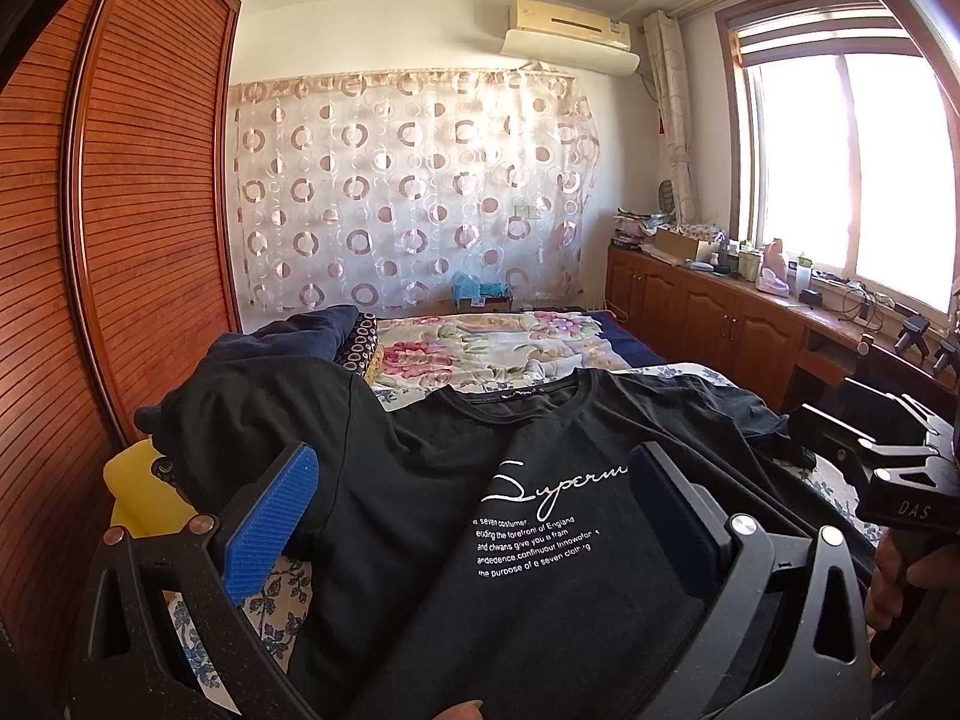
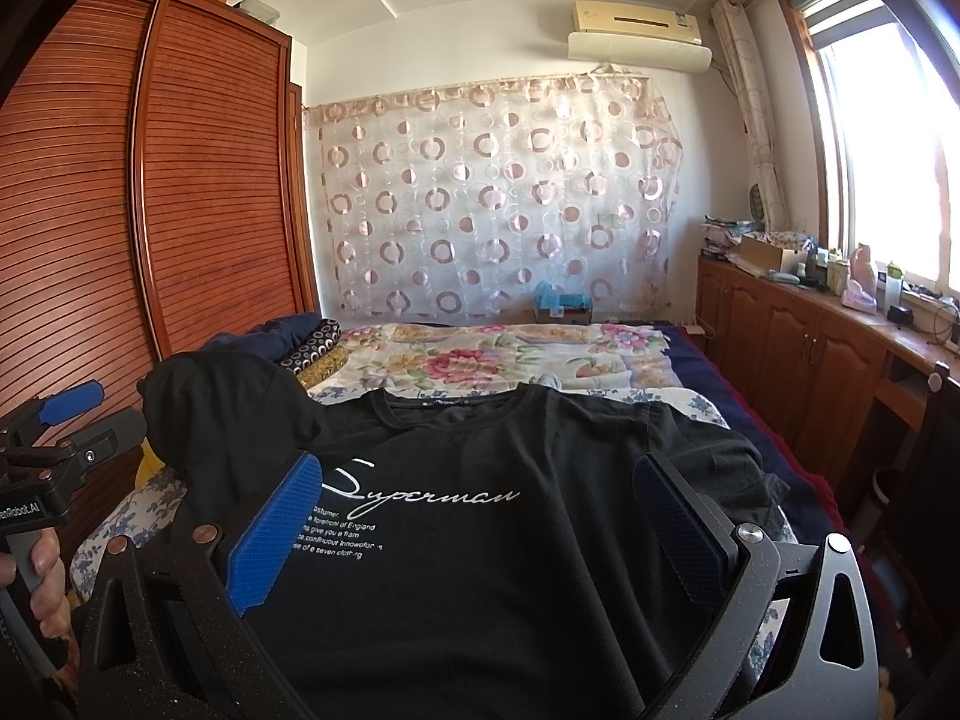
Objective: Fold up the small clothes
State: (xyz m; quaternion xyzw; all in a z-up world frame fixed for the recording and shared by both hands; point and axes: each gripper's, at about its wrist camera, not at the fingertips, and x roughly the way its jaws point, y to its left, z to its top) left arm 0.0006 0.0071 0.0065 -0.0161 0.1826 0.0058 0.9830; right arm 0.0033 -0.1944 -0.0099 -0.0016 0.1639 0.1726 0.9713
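A black T-shirt [image 1: 432, 516] with white "Superman" lettering lies face up on the bed, neck away from me; it also shows in the right wrist view [image 2: 480, 540]. Its left sleeve is rumpled and raised, its right sleeve lies out flat. My left gripper [image 1: 474, 516] is open above the shirt's lower left part, blue pads wide apart, holding nothing. My right gripper [image 2: 480, 522] is open above the shirt's lower middle, also empty. Each gripper shows at the edge of the other's view: the right one [image 1: 888, 462] and the left one [image 2: 66, 420].
The bed [image 2: 510, 354] has a floral cover beyond the shirt. Dark folded clothes [image 2: 288, 336] lie at its far left. A slatted wooden wardrobe [image 1: 120, 210] stands on the left. Wooden cabinets [image 2: 798, 330] with clutter run along the right under the window. A yellow object [image 1: 144, 498] lies by the bed's left edge.
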